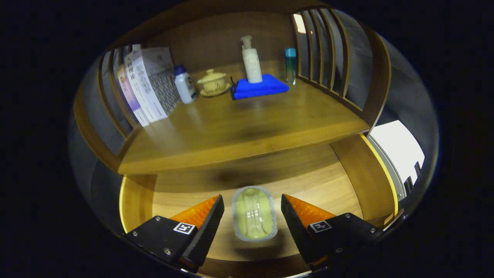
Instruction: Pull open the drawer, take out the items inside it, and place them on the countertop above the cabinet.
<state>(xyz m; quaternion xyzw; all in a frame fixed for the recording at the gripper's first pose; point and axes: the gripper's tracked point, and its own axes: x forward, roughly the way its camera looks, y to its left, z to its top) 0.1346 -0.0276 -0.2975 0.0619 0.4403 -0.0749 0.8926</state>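
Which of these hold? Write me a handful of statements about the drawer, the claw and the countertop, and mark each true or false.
1. The drawer is pulled open. True.
2. The claw is shut on the green packet. False: its fingers stand open on either side of the packet, apart from it.
3. The green packet lies on the drawer floor, between the fingers. True.
4. The white pump bottle lies on its side. False: it stands upright on the blue cloth.
5. The lidded cup sits on the countertop between the small white bottle and the blue cloth. True.
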